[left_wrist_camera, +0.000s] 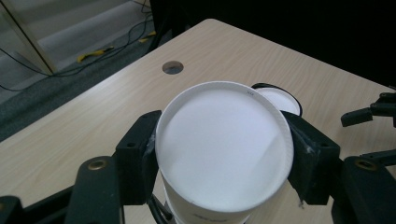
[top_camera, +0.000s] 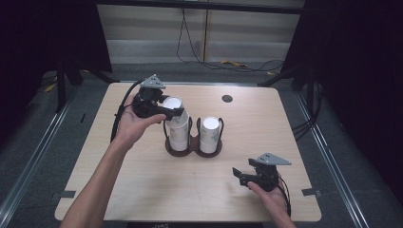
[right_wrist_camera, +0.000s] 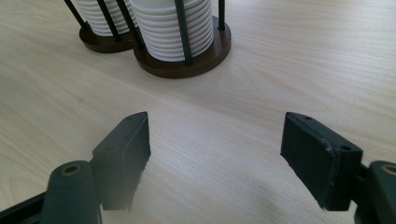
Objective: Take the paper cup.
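Cups in two white stacks fill a dark twin holder [top_camera: 193,148] on the wooden surface [top_camera: 142,185]. Left gripper [top_camera: 172,112] fingers [left_wrist_camera: 135,158] clamp the taller stack's top cup [left_wrist_camera: 223,144]. Right gripper [top_camera: 243,175] rests low, fingers [right_wrist_camera: 122,154] apart, holder ahead of them.

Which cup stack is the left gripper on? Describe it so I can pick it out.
Near the middle of the wooden table stands a dark double cup holder. Its left ring holds the taller white cup stack, gripped near the rim by the left gripper; the right stack is shorter.
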A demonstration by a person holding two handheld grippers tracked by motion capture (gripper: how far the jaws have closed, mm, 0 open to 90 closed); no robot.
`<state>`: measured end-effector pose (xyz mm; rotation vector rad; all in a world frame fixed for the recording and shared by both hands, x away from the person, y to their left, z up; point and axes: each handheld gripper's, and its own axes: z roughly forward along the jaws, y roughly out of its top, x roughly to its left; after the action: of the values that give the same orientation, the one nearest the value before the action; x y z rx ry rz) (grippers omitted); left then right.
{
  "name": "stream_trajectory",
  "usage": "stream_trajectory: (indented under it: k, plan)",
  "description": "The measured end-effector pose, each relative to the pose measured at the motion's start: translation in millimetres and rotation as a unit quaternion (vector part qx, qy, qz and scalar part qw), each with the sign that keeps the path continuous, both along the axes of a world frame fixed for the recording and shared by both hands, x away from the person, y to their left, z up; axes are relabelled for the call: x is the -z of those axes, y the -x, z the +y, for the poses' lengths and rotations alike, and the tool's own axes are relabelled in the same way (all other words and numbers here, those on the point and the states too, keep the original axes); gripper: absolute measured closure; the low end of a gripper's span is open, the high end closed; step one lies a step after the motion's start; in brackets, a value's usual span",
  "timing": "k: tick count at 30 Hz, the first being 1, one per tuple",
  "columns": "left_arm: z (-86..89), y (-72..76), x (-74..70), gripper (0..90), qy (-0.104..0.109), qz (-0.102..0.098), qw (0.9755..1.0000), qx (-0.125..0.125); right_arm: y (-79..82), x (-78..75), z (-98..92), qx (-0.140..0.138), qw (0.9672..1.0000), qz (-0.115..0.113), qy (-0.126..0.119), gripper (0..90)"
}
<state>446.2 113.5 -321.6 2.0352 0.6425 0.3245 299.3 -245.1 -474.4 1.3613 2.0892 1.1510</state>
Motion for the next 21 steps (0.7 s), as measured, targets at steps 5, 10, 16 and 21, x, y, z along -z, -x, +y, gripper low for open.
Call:
stream_trajectory:
  k: [5, 10, 16, 21]
  plan:
    - [-5.3, 11.9, 6.2, 35.4, -0.005, -0.012, 0.9999, 0.005, -0.9, -0.1, -1.0, 0.001, 1.0, 0.0, -0.006, 24.1]
    - [-1.9, 21.2, 5.4, 35.4, 0.018, -0.02, 0.9996, 0.005, -0.2, -1.0, -1.8, 0.003, 0.9999, 0.0, -0.013, 24.1]
    - [4.1, 29.3, 4.8, 35.4, 0.037, -0.02, 0.9988, 0.024, -0.4, -0.7, -1.7, 0.0, 0.9999, -0.001, -0.011, 24.0]
    - [12.2, 38.2, 15.6, 35.5, 0.057, -0.019, 0.998, 0.017, 0.4, -1.8, -0.5, -0.007, 0.9998, -0.003, -0.016, 24.1]
